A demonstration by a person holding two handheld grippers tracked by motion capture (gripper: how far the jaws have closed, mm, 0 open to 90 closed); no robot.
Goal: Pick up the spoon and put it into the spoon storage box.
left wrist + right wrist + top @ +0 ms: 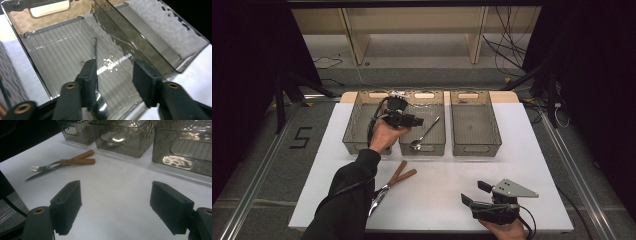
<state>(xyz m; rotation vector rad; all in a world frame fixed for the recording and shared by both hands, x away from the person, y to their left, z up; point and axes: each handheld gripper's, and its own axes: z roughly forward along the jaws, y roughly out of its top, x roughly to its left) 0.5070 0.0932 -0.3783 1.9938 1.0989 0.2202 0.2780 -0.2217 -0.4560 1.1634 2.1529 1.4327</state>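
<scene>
Left bin [362,125]: smoky clear plastic, far left of the row of three, nothing to make out inside it.
Left gripper [412,120]: hangs over the middle bin, jaws parted about halfway and gripping nothing; in the left gripper view the spoon lies below them and apart from the pads.
Middle bin [439,142]: ribbed floor, glossy walls; the spoon lies inside, slanted.
Spoon [424,135]: polished metal, bowl toward the near wall, thin handle pointing to the far right corner. Likely light, stiff and slippery; it sits low on the ribs, so the handle's middle looks like the best place to pinch, across its narrow width.
Fork and knife [389,182]: wooden-handled pair, lying crossed on the white table [452,170] in front of the bins, near the left sleeve. The wood probably offers better friction than the steel ends.
Right bin [474,122]: looks bare.
Right gripper [474,194]: rests low near the table's front edge, jaws spread wide with bare tabletop between them.
</scene>
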